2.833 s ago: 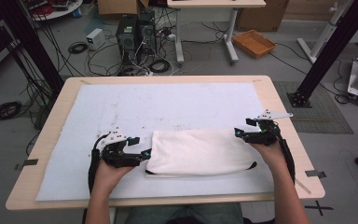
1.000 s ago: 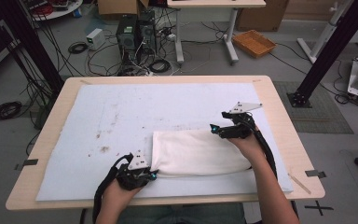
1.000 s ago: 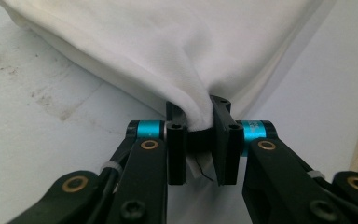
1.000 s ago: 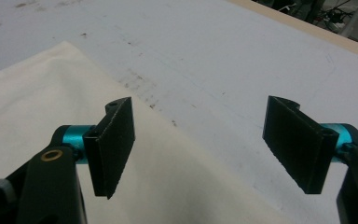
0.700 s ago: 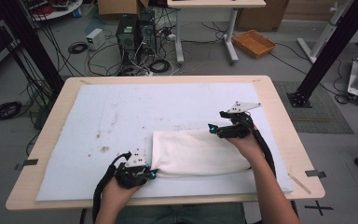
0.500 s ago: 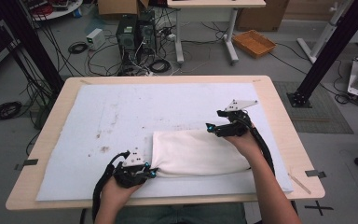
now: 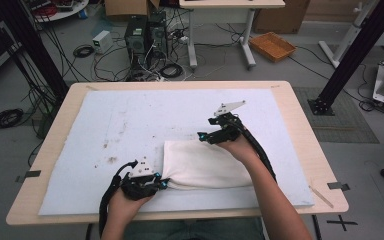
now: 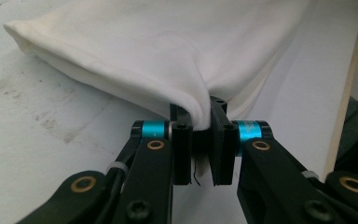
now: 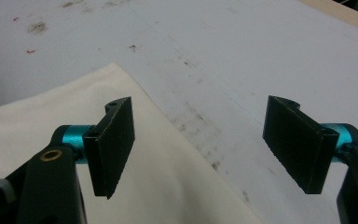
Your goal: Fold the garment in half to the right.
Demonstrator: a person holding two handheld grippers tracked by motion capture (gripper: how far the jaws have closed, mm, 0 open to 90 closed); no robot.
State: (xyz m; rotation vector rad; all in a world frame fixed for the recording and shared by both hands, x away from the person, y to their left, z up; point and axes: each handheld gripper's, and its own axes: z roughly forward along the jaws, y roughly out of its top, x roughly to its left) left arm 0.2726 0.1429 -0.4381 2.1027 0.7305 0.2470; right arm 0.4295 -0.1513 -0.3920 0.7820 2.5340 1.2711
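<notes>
A folded white cloth lies on the white mat near the table's front. My left gripper is shut on the cloth's near left corner; in the left gripper view the cloth bunches into the closed jaws of my left gripper and rises from the mat. My right gripper hovers over the cloth's far edge, open. In the right gripper view the jaws of my right gripper stand wide apart, one over the cloth and one over the bare mat, with nothing between them.
A stained white mat covers most of the wooden table. Bare mat stretches across the far and left parts. Beyond the table are computer towers, cables and an orange tray on the floor.
My right gripper has let go and moved left along the cloth's far edge. My left gripper moved toward the near edge and holds the cloth's corner.
</notes>
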